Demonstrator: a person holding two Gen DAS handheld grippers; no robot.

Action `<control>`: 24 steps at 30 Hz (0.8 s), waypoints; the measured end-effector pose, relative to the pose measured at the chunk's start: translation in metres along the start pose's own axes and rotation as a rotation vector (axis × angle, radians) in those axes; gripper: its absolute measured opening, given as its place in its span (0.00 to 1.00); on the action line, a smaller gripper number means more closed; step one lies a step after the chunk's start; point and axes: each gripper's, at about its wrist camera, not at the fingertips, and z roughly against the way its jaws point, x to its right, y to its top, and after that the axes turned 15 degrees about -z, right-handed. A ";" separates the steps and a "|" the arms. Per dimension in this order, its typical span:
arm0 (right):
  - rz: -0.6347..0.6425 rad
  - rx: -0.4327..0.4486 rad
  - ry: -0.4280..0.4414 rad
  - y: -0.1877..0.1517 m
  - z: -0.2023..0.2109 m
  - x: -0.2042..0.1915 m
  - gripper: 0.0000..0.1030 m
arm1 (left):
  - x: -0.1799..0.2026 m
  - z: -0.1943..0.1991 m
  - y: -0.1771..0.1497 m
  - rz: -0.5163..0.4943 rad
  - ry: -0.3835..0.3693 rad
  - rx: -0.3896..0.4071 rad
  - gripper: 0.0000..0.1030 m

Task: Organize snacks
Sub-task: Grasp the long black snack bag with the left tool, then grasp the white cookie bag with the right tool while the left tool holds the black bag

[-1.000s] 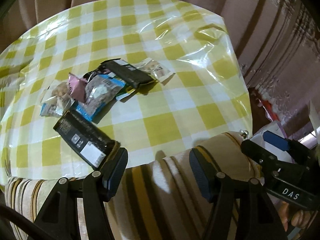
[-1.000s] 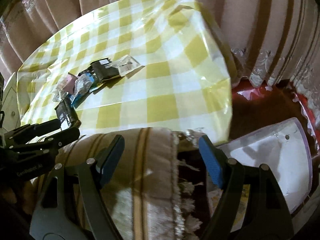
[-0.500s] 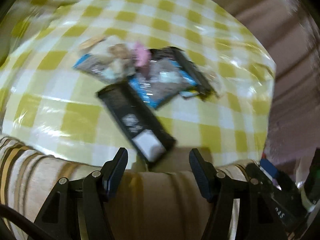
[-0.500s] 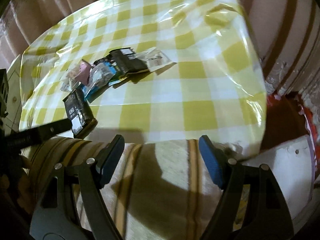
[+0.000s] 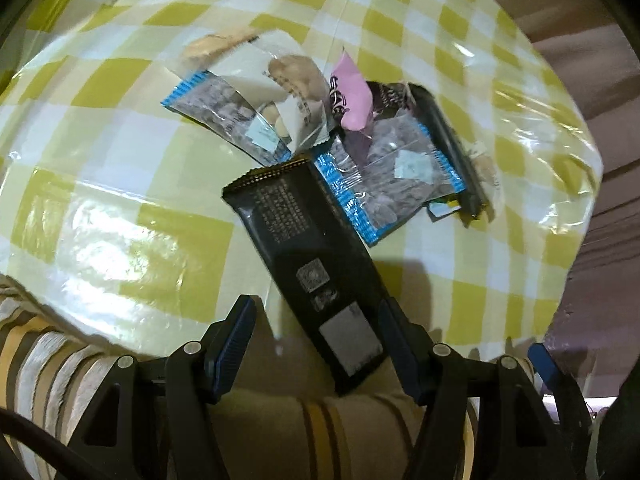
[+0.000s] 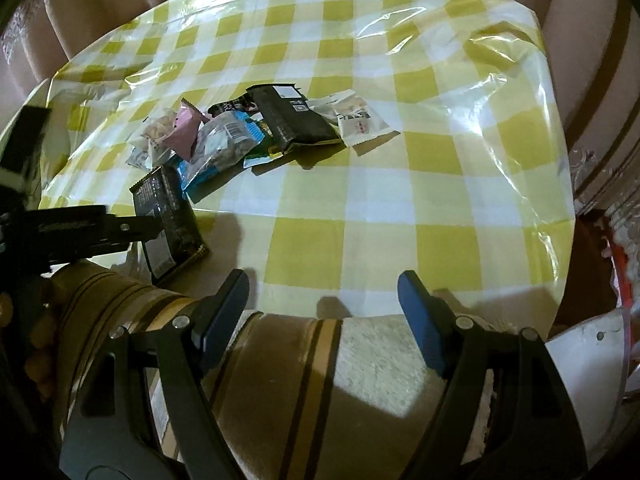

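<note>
Blue-padded and gaping wide, our left gripper is hovering over the near end of the black snack pack, nothing pinched. Our right gripper is hanging equally wide, empty. At eleven o'clock, the other snacks are lying heaped on the checkered tablecloth.
</note>
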 end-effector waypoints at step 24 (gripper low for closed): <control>-0.055 0.028 0.037 0.024 -0.016 0.001 0.78 | 0.022 0.000 0.015 -0.156 0.219 0.006 0.60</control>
